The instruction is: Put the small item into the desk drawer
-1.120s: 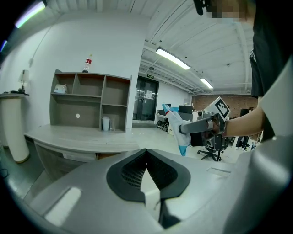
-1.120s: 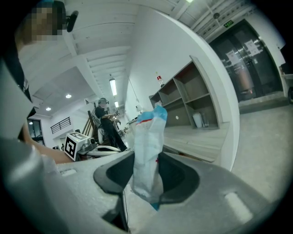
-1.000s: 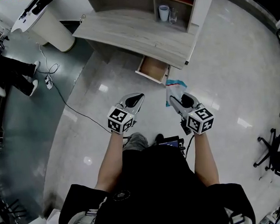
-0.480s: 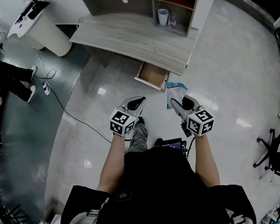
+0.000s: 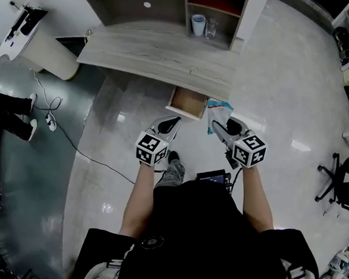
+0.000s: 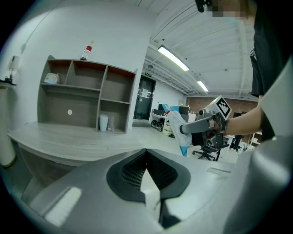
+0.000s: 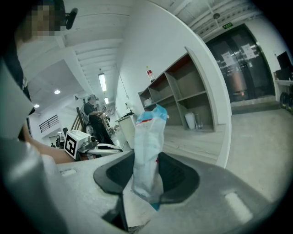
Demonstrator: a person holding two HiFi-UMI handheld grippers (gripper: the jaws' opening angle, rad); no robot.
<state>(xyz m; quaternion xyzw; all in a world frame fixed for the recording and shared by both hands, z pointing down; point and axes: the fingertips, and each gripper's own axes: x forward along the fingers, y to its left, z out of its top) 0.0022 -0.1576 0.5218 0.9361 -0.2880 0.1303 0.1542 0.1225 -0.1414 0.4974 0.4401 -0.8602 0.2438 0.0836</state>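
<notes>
Stepping forward, the person has brought both grippers nearer the desk (image 5: pixel 150 48), so its open drawer (image 5: pixel 187 102) now lies just ahead of the left gripper (image 5: pixel 170 124) instead of well beyond it. The left gripper's jaws are pressed together with nothing between them. The right gripper (image 5: pixel 219 127) pinches a white and blue packet (image 5: pixel 219 110), which sticks up out of the jaws. The packet is held in the air and, in the head view, shows just right of the drawer's front, not inside it. A white cup (image 5: pixel 198 24) and a clear glass (image 5: pixel 212 27) stand side by side in a shelf (image 5: pixel 237 12) at the back of the desk.
</notes>
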